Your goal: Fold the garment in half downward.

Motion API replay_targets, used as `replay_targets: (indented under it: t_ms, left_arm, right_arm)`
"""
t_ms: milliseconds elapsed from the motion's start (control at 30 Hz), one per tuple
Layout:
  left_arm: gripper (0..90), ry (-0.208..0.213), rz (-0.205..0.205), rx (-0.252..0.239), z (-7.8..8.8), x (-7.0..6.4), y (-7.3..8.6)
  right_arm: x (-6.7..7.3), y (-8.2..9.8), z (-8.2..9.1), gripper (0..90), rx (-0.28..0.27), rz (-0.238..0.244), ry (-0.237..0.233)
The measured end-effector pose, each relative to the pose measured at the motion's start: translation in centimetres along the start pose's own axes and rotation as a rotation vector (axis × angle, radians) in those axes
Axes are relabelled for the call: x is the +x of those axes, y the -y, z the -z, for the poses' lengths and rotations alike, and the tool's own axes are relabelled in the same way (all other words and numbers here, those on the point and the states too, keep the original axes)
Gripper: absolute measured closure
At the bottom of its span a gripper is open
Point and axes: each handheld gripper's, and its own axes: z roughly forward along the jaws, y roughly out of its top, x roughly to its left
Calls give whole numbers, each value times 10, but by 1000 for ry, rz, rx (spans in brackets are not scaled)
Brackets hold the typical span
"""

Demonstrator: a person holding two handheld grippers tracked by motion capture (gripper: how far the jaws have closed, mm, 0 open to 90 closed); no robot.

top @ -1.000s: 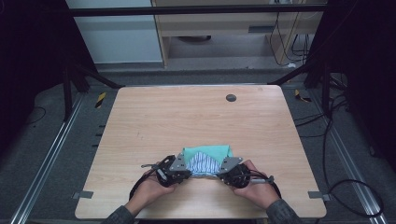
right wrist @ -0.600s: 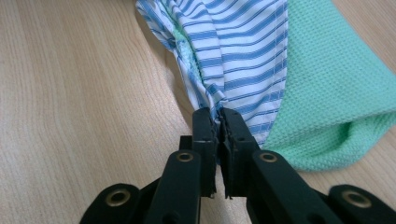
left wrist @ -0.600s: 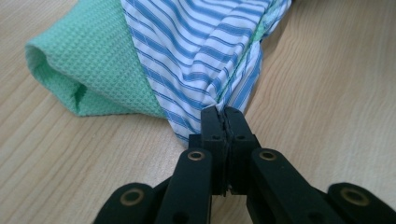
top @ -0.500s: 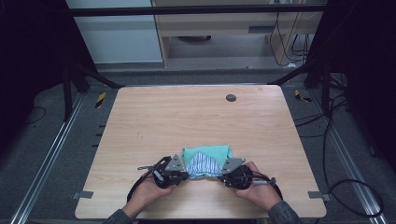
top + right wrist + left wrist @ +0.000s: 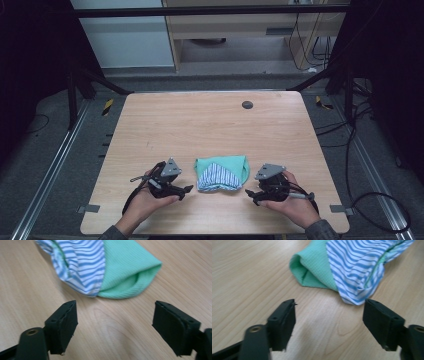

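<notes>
Clearly soft and light, the folded mint-green and blue-striped cloth bundle (image 5: 221, 172) lies near the wooden table's (image 5: 210, 120) front edge — between the left hand-held gripper (image 5: 186, 189) and right hand-held gripper (image 5: 250, 194), both spread, empty; I'd pinch its folded green corners.

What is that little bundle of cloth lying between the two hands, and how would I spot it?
Look at the wooden table, near its front edge. Between the left gripper and the right gripper lies the folded cloth. It is mint green with a blue-and-white striped flap on top, touching neither gripper.

The table (image 5: 210, 125) is evenly lit from above amid dark surroundings, while both gripper views are soft and slightly blurred.
</notes>
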Motion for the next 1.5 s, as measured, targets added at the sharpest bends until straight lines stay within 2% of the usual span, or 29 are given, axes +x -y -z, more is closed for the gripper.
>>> replay_targets:
  t_ms: [67,100,167,233,267,467,533,567,633,700,767,800,900,933,967,1000,1133,1200,1300,1333,1400,1433,1500]
  left_arm:
    - [176,-20,37,4,2,7,1]
    - [153,-20,37,4,2,7,1]
    - [132,-35,80,-1,4,16,2]
    - [127,-39,86,-5,4,19,3]
    - [120,-46,112,-5,4,24,6]
    - [98,-66,131,14,3,35,11]
    - [93,-71,135,19,2,38,12]
    - [83,-72,139,22,1,41,12]
    - [78,-71,137,32,-1,46,12]
    - [70,-82,139,46,-5,54,11]
    - [70,-86,144,53,-7,57,10]
    - [70,-89,161,58,-9,63,9]
    - [70,-95,166,54,-11,68,7]
    - [69,-100,168,55,-12,70,6]
    - [69,-107,173,58,-13,73,5]
    - [69,-120,173,62,-15,77,4]
    - [67,-133,186,76,-19,84,3]
    - [67,-142,202,65,-21,91,4]
    - [65,-154,201,63,-24,95,5]
    - [65,-164,207,62,-26,97,6]
    - [65,-178,215,66,-29,100,7]
    - [65,-200,215,64,-30,103,9]
    - [65,-212,218,58,-31,105,9]
  right_arm:
    - [-5,2,0,148,2,-20,17]
    - [-5,2,0,148,2,-20,17]
    - [-13,4,0,122,0,-56,42]
    - [-15,5,0,117,-3,-65,51]
    - [-19,6,-1,102,-6,-89,60]
    - [-28,6,-2,70,-25,-128,71]
    - [-29,6,-2,67,-25,-127,75]
    - [-35,6,-3,63,-14,-135,74]
    - [-39,6,-4,66,-15,-142,76]
    - [-50,7,-8,70,-17,-178,74]
    - [-52,7,-9,71,-17,-189,72]
    - [-61,8,-15,75,-13,-205,84]
    - [-67,8,-18,75,-9,-218,98]
    - [-73,8,-21,75,-8,-231,109]
    - [-73,8,-21,75,-8,-231,109]
    - [-80,7,-23,75,-7,-250,121]
    - [-89,5,-26,76,-10,-275,135]
    - [-98,5,-30,80,18,-283,155]
    - [-104,4,-33,81,17,-304,166]
    - [-110,4,-37,82,14,-320,177]
    - [-112,5,-39,85,5,-333,181]
    - [-118,7,-43,85,-4,-362,193]
    - [-120,8,-45,85,-4,-373,199]
